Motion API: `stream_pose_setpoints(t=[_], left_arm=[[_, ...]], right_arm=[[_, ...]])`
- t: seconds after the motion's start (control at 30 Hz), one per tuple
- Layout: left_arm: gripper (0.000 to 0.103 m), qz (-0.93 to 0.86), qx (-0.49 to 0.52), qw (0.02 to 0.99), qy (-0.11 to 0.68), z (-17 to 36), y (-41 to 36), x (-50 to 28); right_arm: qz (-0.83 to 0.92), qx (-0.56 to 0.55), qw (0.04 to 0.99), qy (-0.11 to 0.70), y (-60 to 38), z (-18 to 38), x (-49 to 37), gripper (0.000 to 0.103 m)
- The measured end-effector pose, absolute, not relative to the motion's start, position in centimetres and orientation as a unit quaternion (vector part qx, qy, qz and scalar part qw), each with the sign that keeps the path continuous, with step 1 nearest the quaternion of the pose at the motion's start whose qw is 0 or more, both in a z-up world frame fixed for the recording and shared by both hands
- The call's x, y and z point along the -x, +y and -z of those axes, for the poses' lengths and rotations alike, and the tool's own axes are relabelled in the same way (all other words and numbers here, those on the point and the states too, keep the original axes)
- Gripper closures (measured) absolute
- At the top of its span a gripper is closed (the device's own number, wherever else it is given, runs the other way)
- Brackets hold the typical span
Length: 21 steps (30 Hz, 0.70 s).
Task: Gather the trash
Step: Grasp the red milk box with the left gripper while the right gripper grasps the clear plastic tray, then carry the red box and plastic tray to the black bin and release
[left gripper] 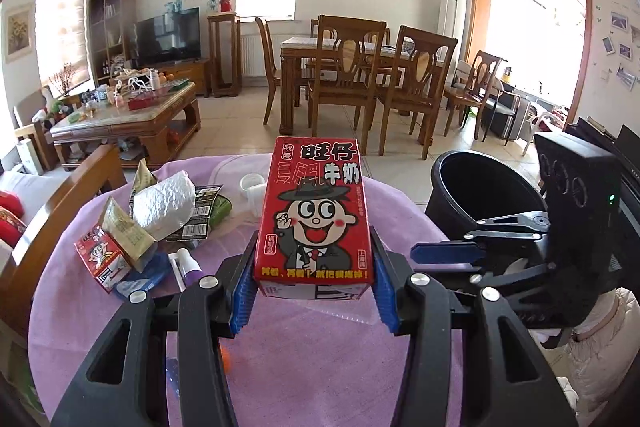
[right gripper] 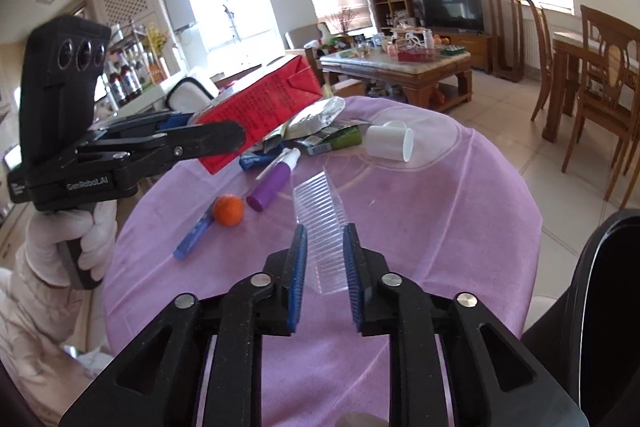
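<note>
Right gripper (right gripper: pixel 325 269) near centre, jaws closed on a clear ribbed plastic tray (right gripper: pixel 322 227) that rises tilted off the purple-covered tabletop (right gripper: pixel 440 219). Left gripper (right gripper: pixel 224 135) at left, held in a white-gloved hand (right gripper: pixel 76 243), jaws clamped on a red milk carton (right gripper: pixel 260 107), lifted and tilted above the tabletop. On the cloth: small orange (right gripper: pixel 228 210), blue pen (right gripper: pixel 194 237) touching it, purple spray bottle (right gripper: pixel 274 181) just beside, white cup (right gripper: pixel 390 145) on its side farther right, crumpled wrappers (right gripper: pixel 320 127) at the far edge. Black bin (right gripper: pixel 600 287) at near right.
</note>
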<state>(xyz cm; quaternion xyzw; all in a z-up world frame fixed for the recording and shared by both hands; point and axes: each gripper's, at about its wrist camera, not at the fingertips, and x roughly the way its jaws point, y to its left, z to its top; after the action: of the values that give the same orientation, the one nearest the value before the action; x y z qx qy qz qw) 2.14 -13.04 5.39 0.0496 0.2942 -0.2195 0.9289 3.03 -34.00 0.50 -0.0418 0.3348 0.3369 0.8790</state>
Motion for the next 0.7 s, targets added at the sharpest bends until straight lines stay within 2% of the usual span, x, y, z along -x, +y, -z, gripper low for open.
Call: stream_pose_setpoints(t=[0.07,0.13,0.17,0.2,0.23,0.27,0.3,0.37,0.4,0.7], left_arm=[[0.055,0.213,-0.053,0.932,0.29,-5.5,-12.9,-1.9],[0.055,0.203,-0.052,0.935,0.287,-5.7,-12.4,-1.7],[0.055,0.201,-0.049,0.935,0.288,-5.8,-11.9,-1.7],[0.055,0.196,-0.044,0.936,0.289,-5.9,-11.2,-1.8],[0.055,0.19,-0.04,0.938,0.288,-5.9,-10.5,-1.8],[0.055,0.184,-0.034,0.939,0.289,-5.9,-9.8,-1.9],[0.055,0.179,-0.027,0.94,0.29,-6.0,-8.9,-2.0],[0.055,0.171,-0.018,0.941,0.292,-5.9,-7.4,-2.2],[0.055,0.168,-0.015,0.941,0.292,-5.8,-7.0,-2.2],[0.055,0.202,-0.011,0.934,0.293,-5.6,-9.0,-3.0]], right_arm=[[-0.331,0.076,0.877,0.341,-31.9,0.2,-4.0,0.046],[-0.326,0.107,0.87,0.356,-30.1,1.0,-5.4,0.044],[-0.324,0.118,0.862,0.37,-29.2,1.7,-6.3,0.035],[-0.325,0.126,0.854,0.387,-28.5,2.3,-7.0,0.03],[-0.325,0.133,0.847,0.399,-27.9,2.8,-7.5,0.03],[-0.322,0.14,0.844,0.406,-27.4,3.4,-8.0,0.032],[-0.319,0.148,0.84,0.412,-27.1,3.9,-8.3,0.056],[-0.316,0.153,0.838,0.418,-26.8,4.6,-8.3,0.08],[-0.314,0.151,0.839,0.417,-26.9,4.6,-8.1,0.085],[-0.319,0.042,0.873,0.368,-33.1,0.6,-5.5,0.085]])
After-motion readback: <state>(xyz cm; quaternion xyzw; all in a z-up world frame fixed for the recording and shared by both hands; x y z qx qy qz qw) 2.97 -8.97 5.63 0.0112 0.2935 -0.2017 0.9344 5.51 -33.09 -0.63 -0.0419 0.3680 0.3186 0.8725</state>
